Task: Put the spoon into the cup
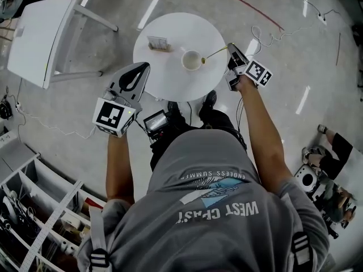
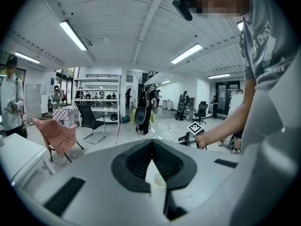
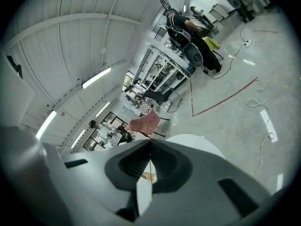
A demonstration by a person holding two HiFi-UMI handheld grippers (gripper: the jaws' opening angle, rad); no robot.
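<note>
A white cup stands on the round white table. A thin gold-coloured spoon slants from the cup's right rim up to my right gripper, which is shut on its handle end. In the right gripper view the handle shows as a thin line between the closed jaws of the right gripper. My left gripper hovers over the table's near left edge, shut and empty. In the left gripper view the cup shows through the gap below the meeting tips of the left gripper.
A small brown-and-white holder sits on the table behind the cup. A white side table stands at the far left, shelving at the lower left. A person sits at the right. Cables lie on the floor.
</note>
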